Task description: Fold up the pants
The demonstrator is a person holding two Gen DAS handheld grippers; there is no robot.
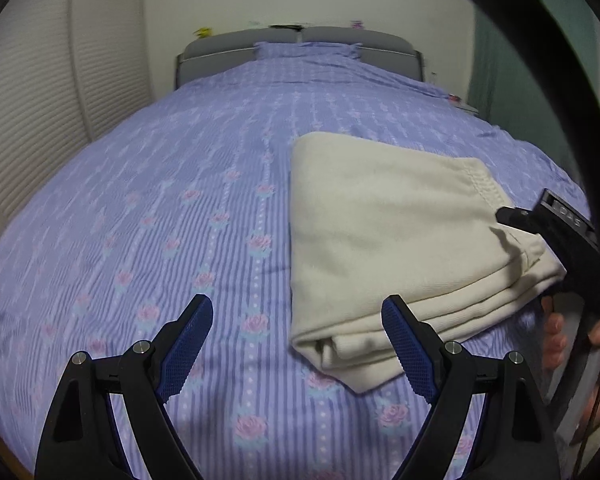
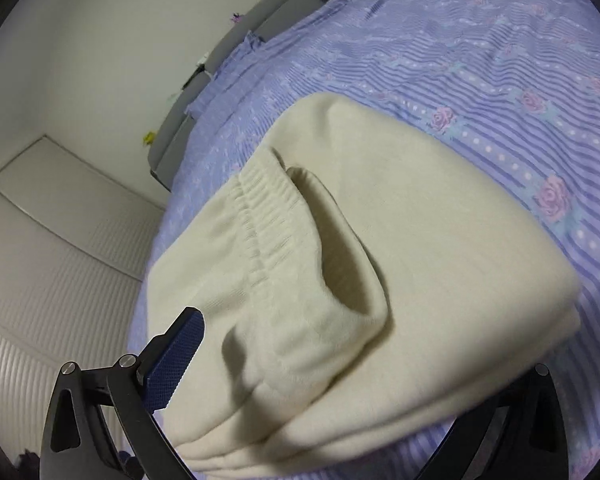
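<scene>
The cream pants (image 1: 388, 236) lie folded in a thick stack on the purple bedspread (image 1: 148, 208), long side running near to far. The left gripper (image 1: 296, 344) is wide open and empty, with the stack just to its right. The right gripper (image 2: 316, 392) is nearer: its jaws stand around the waistband end, but whether they press cannot be told.

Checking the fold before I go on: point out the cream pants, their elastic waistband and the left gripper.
cream pants (image 1: 380, 216), left wrist view, flat top layer.
elastic waistband (image 2: 260, 216), right wrist view, gathered ribbing.
left gripper (image 1: 298, 344), left wrist view, between its fingertips.
</scene>
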